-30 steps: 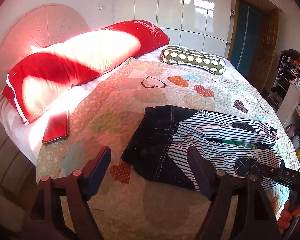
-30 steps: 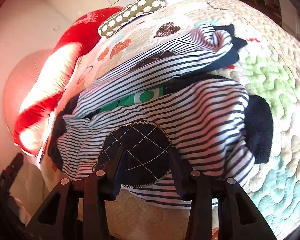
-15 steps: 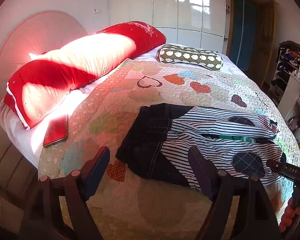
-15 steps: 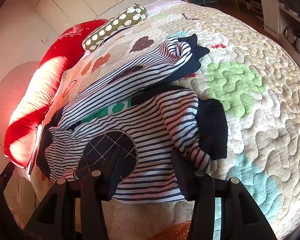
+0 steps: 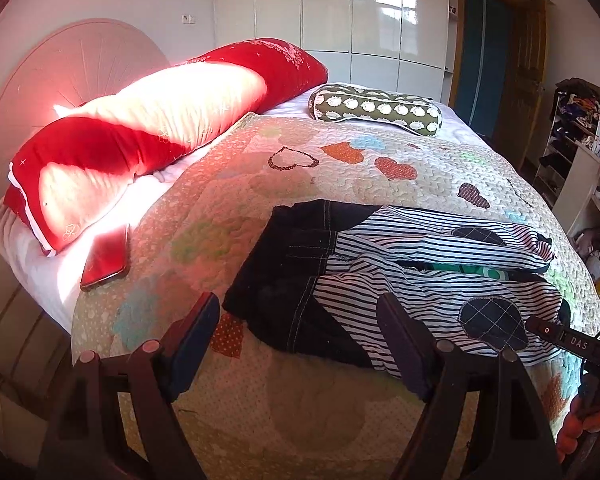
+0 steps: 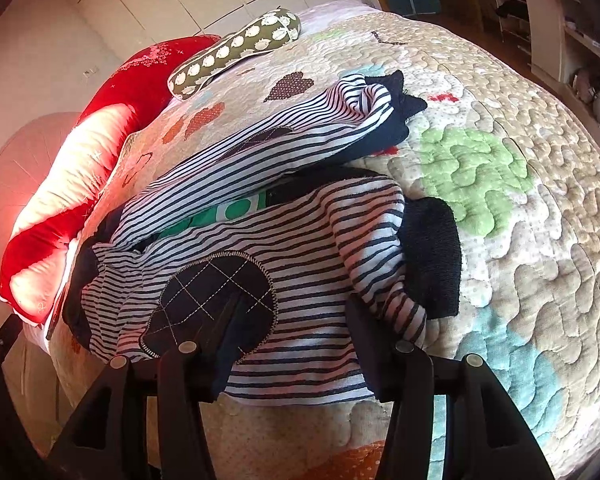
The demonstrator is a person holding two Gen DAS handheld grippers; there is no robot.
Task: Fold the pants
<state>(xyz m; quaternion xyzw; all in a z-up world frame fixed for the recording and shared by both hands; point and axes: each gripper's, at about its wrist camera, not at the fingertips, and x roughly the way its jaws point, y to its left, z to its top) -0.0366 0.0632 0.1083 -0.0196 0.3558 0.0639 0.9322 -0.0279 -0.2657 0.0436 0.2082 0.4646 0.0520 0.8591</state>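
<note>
The quilted bedspread (image 5: 340, 184) fills the view, and the striped pants (image 6: 284, 248) lie spread across its near part, waistband towards the red pillow (image 5: 148, 120). The left gripper (image 5: 300, 344) tilts down over the waistband end, wide open and empty. The right gripper (image 6: 288, 344) slants down at the near leg, jaws opening, fabric between them unpinched.

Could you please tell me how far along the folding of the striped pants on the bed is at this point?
Done: the pants lie spread on the quilt, legs side by side. In hand: nothing is gripped; the right hand-held gripper is opening over the near leg's knee patch, and the left hand-held gripper hangs open by the dark waist. Left: every fold.
</note>
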